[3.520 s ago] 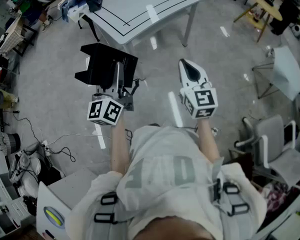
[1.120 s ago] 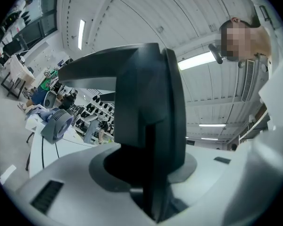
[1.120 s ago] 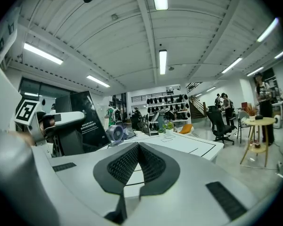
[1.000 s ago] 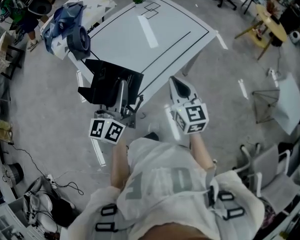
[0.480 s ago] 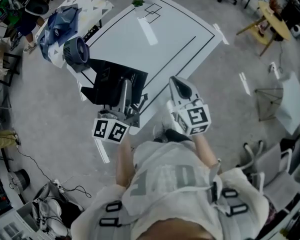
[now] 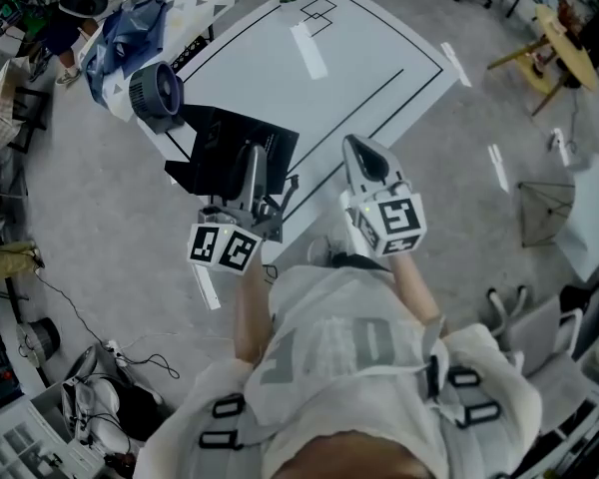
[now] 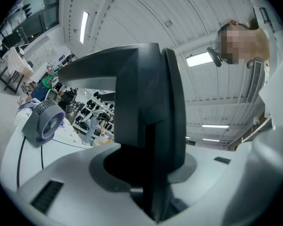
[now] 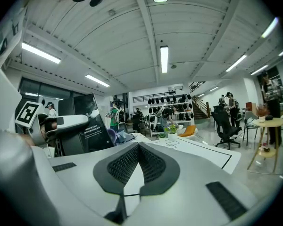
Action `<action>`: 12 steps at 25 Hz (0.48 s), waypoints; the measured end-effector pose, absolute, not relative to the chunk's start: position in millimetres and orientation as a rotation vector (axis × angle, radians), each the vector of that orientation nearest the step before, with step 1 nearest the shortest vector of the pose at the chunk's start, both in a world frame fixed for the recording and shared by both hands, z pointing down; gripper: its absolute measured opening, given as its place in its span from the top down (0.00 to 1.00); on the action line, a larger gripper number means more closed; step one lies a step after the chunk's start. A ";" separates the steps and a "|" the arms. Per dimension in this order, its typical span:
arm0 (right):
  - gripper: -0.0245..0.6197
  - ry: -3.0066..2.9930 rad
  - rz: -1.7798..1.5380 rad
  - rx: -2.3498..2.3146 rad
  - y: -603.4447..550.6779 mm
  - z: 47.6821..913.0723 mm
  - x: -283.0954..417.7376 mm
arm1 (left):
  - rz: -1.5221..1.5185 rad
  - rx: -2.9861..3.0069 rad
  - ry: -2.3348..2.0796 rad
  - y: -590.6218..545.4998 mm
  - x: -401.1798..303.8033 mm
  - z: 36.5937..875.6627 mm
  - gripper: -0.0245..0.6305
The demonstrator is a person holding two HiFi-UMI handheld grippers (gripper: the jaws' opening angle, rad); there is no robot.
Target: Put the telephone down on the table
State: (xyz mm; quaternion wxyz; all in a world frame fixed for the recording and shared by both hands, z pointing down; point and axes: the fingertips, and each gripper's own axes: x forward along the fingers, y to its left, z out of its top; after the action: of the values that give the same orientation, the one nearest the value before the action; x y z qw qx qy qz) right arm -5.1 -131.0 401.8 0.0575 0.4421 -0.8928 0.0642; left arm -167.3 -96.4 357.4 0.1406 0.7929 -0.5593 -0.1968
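Left gripper pinches the black telephone over the table's near edge, close to a fan. Right gripper, jaws pressed together and empty, hovers over the same edge.

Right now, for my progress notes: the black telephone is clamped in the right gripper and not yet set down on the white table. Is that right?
One slip: the left gripper clamps the telephone, as the left gripper view and head view show. The right gripper is shut with nothing in it. The telephone is indeed not yet down on the table.
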 end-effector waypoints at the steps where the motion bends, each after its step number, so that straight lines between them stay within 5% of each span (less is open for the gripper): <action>1: 0.95 -2.704 0.197 1.340 -132.2 403.3 -4.7 | -0.567 2.289 -1.614 -97.1 -166.9 358.0 0.74; 12: 0.95 -2.677 0.268 1.348 -136.5 419.0 2.6 | -0.535 2.302 -1.576 -106.7 -155.6 366.8 0.74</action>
State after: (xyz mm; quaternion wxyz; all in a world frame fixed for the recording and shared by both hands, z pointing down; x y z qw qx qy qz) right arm 2.6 -136.5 419.0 0.0661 0.4468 -0.8877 0.0890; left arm -155.6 -106.7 366.8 0.1498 0.8013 -0.5485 -0.1863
